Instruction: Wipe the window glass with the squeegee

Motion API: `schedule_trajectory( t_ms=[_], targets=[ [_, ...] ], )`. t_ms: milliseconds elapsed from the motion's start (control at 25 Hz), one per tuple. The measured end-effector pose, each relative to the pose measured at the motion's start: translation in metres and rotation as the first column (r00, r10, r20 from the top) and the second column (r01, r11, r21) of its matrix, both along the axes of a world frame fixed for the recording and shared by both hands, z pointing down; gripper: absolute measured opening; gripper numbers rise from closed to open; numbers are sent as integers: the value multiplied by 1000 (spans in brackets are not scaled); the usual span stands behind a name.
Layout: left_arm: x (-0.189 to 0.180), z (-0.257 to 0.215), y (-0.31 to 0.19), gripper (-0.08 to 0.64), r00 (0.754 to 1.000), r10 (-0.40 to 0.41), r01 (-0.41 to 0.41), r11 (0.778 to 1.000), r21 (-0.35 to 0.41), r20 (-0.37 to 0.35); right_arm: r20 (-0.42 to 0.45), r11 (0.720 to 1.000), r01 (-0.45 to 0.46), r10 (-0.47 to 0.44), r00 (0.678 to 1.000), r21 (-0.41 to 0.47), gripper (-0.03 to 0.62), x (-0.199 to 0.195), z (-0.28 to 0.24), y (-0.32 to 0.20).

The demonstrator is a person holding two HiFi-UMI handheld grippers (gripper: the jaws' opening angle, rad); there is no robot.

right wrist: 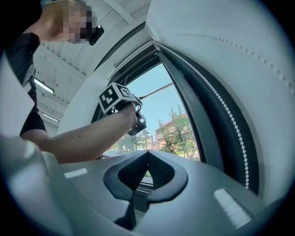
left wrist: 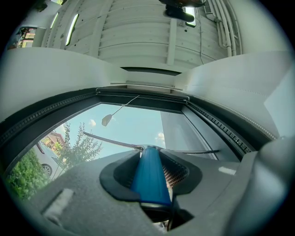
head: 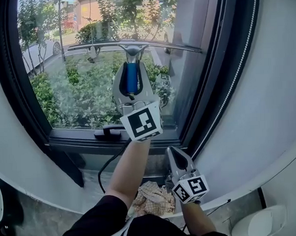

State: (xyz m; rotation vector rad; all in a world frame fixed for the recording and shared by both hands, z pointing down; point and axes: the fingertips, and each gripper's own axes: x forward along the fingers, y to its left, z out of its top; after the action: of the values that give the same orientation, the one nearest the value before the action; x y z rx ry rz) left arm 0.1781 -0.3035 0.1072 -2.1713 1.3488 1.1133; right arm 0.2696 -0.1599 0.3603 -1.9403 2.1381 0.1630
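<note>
We're clamping the left gripper [head: 131, 71] on the blue round handle of the metal-bladed squeegee [head: 133, 47]. The left gripper view shows both jaws tight on the handle [left wrist: 150, 177], with the blade bar pointing away from us. The blade is sitting high on the clear window glass [head: 78, 88], running from about mid-pane to the right edge and tilted with its right end lower. We can't tell whether the rubber is fully on the glass.

Risks we're seeing:
- With the blade tilted, pressure is probably uneven, so one end may lift and leave streaks.
- The right tip is sitting very near the black window frame [head: 205, 88], and a sideways drift could catch it there.
- The handle is round and smooth, so it could twist in the jaws under drag.
- The black window lever [head: 108, 132] at the bottom edge is sticking out into a full downward pull.

The right gripper [head: 174, 153] is hanging low with its jaws pressed together on nothing [right wrist: 147, 161]. It's just beside the beige checked cloth [head: 154, 198], so nothing is catching drips.
</note>
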Motion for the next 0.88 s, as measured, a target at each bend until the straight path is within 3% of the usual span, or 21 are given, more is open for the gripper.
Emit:
schedule_trajectory(
  t_ms=[880],
  targets=[
    [0,28,0,133,1000,8,-8,1000,-26,16,1,1000,5,-5,1000,3,6,-5,1,-1]
  ],
)
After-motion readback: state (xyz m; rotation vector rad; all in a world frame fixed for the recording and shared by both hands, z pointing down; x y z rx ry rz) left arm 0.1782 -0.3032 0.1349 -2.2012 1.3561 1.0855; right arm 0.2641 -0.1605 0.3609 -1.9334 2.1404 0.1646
